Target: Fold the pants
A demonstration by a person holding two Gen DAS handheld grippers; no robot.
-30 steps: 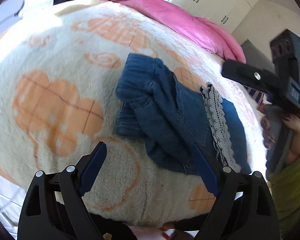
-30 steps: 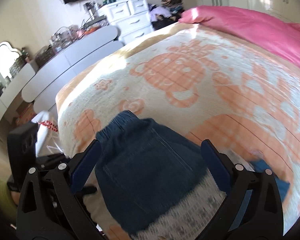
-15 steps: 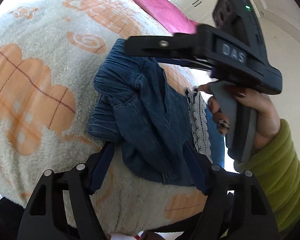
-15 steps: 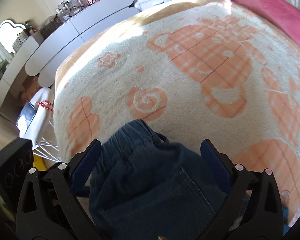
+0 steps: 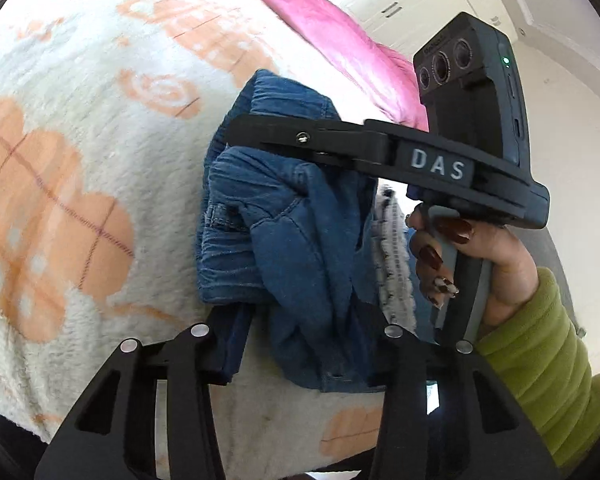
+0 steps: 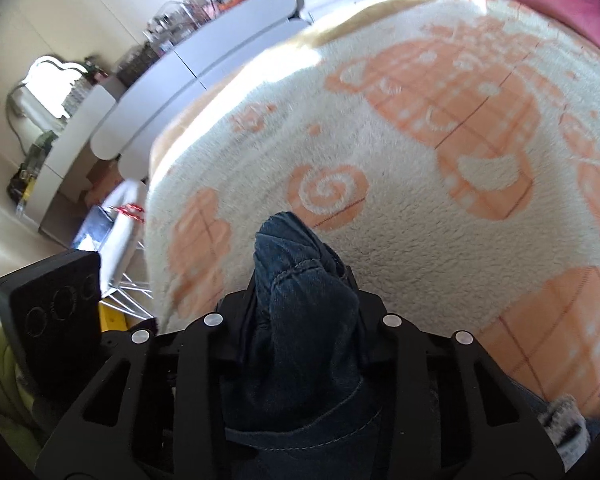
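**Operator:** Pants (image 5: 300, 248) sit bunched near the edge of the bed, on the cream and orange blanket (image 5: 80, 184). My right gripper (image 6: 300, 312) has its fingers pressed together on a fold of denim at the waistband end. From the left camera I see it reaching over the heap from the side.

**Observer:** And your left gripper (image 5: 306, 344)?

**Operator:** Its fingers stand on either side of the near denim edge, close in on the cloth. I cannot tell whether they are pinching it or just flanking it.

**Observer:** What worries you from here?

**Operator:** I judge three risks. The right pinch holds a thick wad, so it may carry several layers and drag the whole bundle instead of turning one flap. If the left side has no real hold, a pull from the right would slide the pants across the fuzzy blanket towards the bed edge. The lace trim (image 5: 392, 256) lies just under the right tool and could snag.

**Observer:** Any bins or baskets to report?

**Operator:** None that I can make out. The dresser (image 6: 204, 64) beyond the bed carries clutter too blurred to name.
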